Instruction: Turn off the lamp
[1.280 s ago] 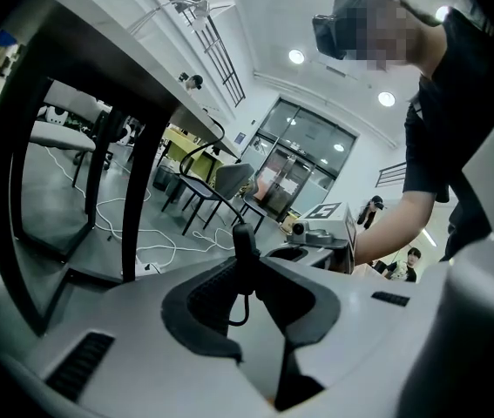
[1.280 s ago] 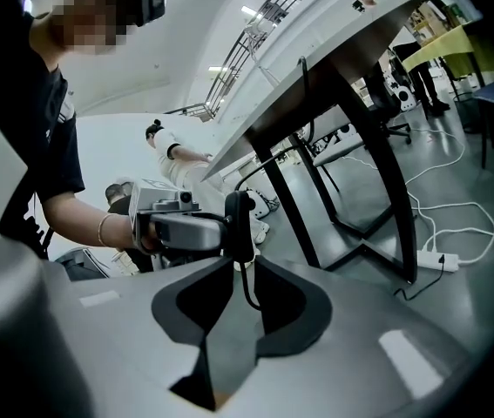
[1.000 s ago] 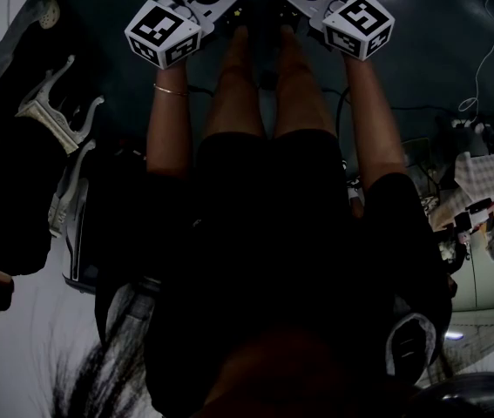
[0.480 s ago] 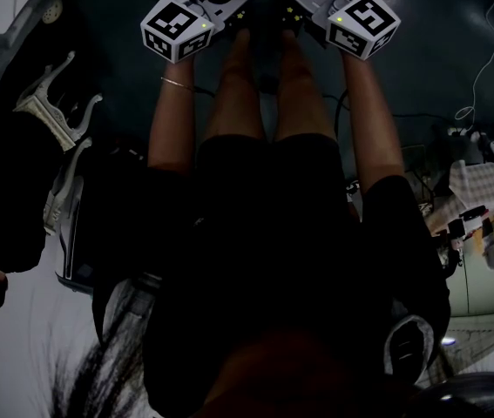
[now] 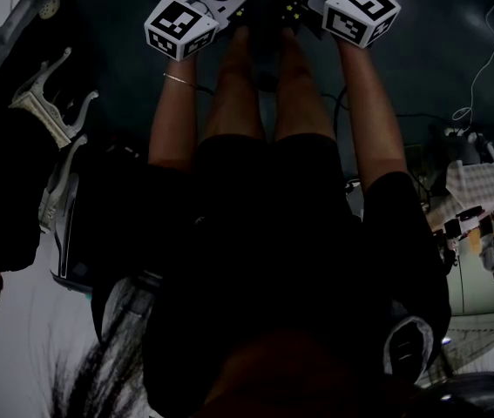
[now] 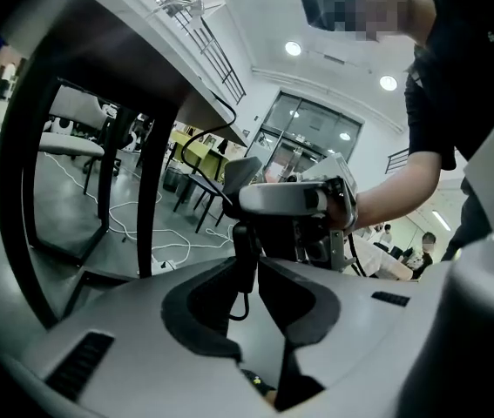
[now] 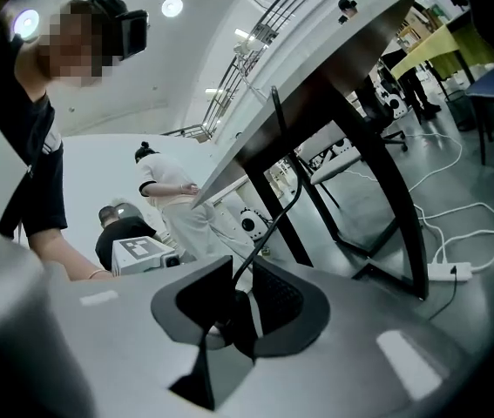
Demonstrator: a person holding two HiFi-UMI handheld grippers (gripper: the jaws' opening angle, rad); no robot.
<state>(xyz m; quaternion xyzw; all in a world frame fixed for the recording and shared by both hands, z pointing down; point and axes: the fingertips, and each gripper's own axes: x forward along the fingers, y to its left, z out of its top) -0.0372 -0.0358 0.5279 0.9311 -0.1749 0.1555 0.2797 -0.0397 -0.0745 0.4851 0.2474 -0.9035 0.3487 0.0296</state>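
Note:
The head view is dim, and no lamp shows in any view. Both grippers are held out over the person's bare legs, tips close together at the top edge. A thin black lamp cord (image 7: 268, 225) rises from my right gripper (image 7: 240, 310) toward the table's underside. That gripper is shut on a small dark inline switch (image 7: 233, 313) on the cord. My left gripper (image 6: 248, 296) faces the right gripper (image 6: 292, 200). A black stretch of the cord (image 6: 243, 249) hangs between its pads, which close on it, and a thin loop dangles below.
Dark curved table legs (image 6: 20, 146) (image 7: 390, 190) stand close by. A white power strip (image 7: 452, 273) and loose cables lie on the floor. Chairs (image 6: 72, 116) stand beyond. People (image 7: 172, 200) work in the background. A white chair frame (image 5: 50, 107) stands left of the legs.
My right gripper's marker cube has crept toward the top of the head view. The left cube shifted slightly right early on, then held. Both grips look the same.

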